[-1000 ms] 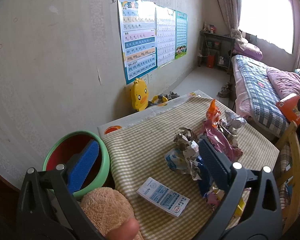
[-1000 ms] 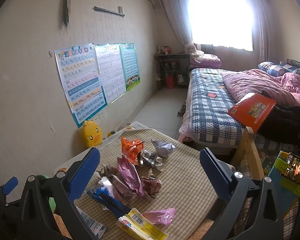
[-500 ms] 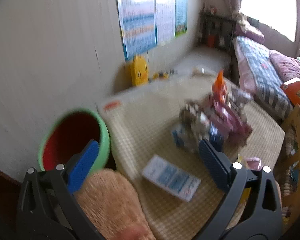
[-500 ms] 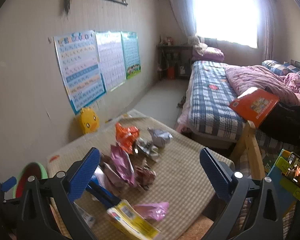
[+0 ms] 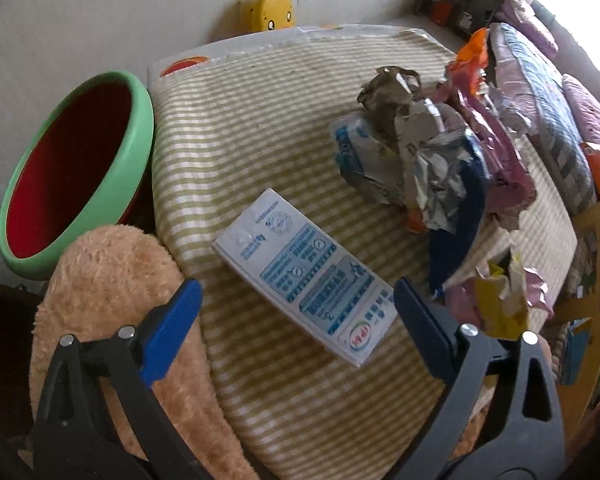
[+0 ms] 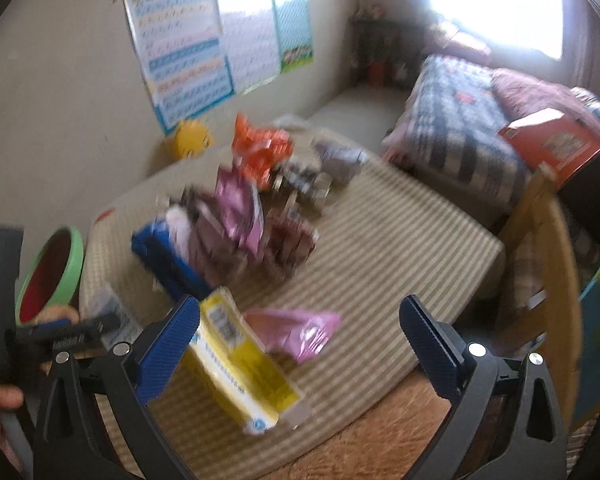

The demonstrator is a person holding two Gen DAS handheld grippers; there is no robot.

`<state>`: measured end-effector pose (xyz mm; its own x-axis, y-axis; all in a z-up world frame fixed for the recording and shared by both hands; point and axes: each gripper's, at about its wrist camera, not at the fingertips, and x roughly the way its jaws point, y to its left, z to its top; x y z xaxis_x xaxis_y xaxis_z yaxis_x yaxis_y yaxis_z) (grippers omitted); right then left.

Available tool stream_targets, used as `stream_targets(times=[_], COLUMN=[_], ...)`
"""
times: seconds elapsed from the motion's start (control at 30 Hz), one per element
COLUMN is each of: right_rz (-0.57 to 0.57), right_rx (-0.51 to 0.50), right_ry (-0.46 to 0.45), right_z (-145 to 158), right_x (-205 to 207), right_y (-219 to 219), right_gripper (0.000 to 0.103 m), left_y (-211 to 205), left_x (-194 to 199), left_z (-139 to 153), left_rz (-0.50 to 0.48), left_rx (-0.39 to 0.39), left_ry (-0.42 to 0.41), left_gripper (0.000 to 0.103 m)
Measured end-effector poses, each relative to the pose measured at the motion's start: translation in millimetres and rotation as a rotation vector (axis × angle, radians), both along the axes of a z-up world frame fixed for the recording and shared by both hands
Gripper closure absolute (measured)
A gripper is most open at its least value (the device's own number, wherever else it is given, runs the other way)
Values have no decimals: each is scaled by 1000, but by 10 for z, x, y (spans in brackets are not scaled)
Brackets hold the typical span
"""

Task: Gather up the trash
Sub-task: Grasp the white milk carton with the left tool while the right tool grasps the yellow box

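Green-and-white striped cloth-covered table [image 5: 260, 128] fills both views. A round bin with green rim and red inside [image 5: 72, 168] is seen at 9 o'clock of the table, just beside its edge. A tan plush cushion [image 5: 112, 288] is seen at 7 o'clock, overlapping the table's near edge.

A heap of crumpled wrappers, silver, pink, orange and blue [image 5: 440, 152], is piled at 2 o'clock on the cloth. A flat white-and-blue printed carton [image 5: 304, 276] lies at centre, apart from the heap, pointed toward 5 o'clock.

Left gripper [image 5: 296, 308] is held spread wide, nothing pinched; the carton's near end sits between the fingers, contact not visible.

Right view is blurred. Right gripper [image 6: 300, 328] is spread wide, empty. A yellow flattened box [image 6: 240, 364] and a pink foil wrapper [image 6: 296, 332] are seen between its fingers on the cloth.
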<state>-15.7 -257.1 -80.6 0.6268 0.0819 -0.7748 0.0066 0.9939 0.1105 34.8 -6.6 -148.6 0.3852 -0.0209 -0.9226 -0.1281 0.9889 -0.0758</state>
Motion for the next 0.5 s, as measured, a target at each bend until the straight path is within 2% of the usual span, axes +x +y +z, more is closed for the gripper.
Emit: stream_targets(times=[0.1, 0.27, 0.37, 0.4, 0.5], right_rz=[45, 125, 140, 142, 150], right_rx=[28, 117, 136, 137, 143], right_ry=[57, 140, 168, 176, 194], right_z=[-167, -363, -438, -453, -489], right_x=[22, 48, 51, 56, 62], right_y=[38, 115, 167, 176, 197], right_gripper=[8, 8, 14, 15, 17], left_y=[2, 14, -19, -36, -47], left_x=[69, 254, 270, 266, 266], left_z=[-54, -231, -301, -311, -325], left_rz=[17, 26, 8, -4, -19], left_rx=[-6, -45, -26, -22, -52], left_ry=[3, 64, 77, 78, 87], left_gripper=[8, 8, 9, 11, 29])
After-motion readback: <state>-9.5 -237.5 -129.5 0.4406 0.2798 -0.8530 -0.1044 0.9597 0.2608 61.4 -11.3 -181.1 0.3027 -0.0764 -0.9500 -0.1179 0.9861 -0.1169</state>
